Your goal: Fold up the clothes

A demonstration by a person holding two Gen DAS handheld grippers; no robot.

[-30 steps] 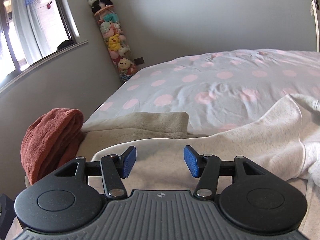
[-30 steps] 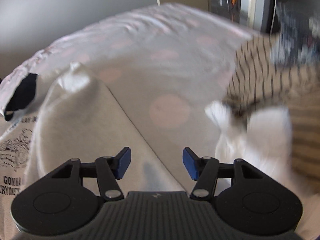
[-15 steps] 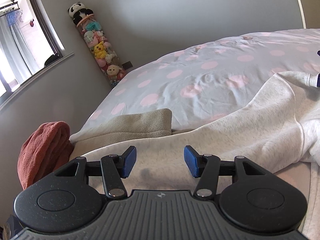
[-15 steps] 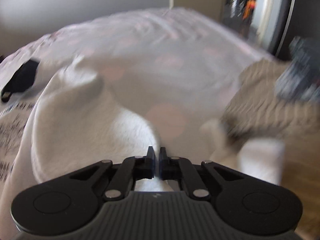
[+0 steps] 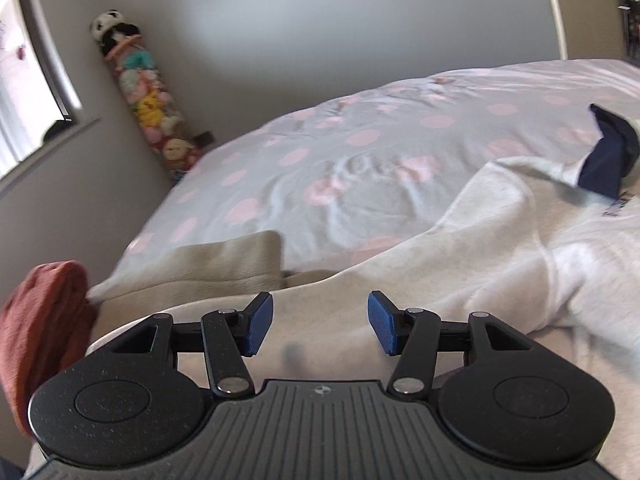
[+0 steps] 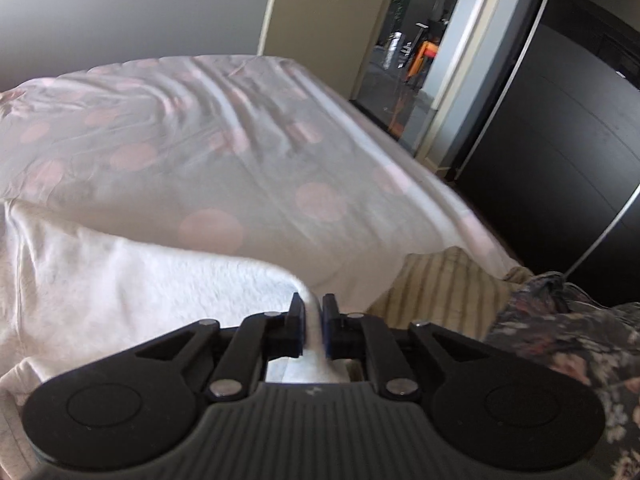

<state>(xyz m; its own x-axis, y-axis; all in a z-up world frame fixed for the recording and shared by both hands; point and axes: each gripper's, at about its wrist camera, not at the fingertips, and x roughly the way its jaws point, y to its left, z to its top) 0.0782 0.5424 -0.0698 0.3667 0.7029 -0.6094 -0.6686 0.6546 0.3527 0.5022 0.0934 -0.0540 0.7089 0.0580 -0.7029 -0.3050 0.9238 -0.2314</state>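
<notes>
A white sweatshirt (image 5: 500, 248) lies spread on the bed, with a dark navy part (image 5: 608, 160) at its far end. My left gripper (image 5: 320, 326) is open and empty, just above the sweatshirt's near edge. In the right wrist view my right gripper (image 6: 314, 326) is shut on a fold of the white sweatshirt (image 6: 160, 280) and lifts it, so the cloth drapes off to the left.
The bed has a grey cover with pink dots (image 5: 360, 148). A beige folded garment (image 5: 224, 256) and a rust-red one (image 5: 40, 320) lie at the left. A striped garment (image 6: 436, 284) and a floral one (image 6: 560, 320) lie at the right. A plush-toy column (image 5: 148, 92) stands against the wall.
My right gripper shut on the sweatshirt's edge and has lifted it, swinging right. My left gripper stayed open and turned a little to the right over the sweatshirt.
</notes>
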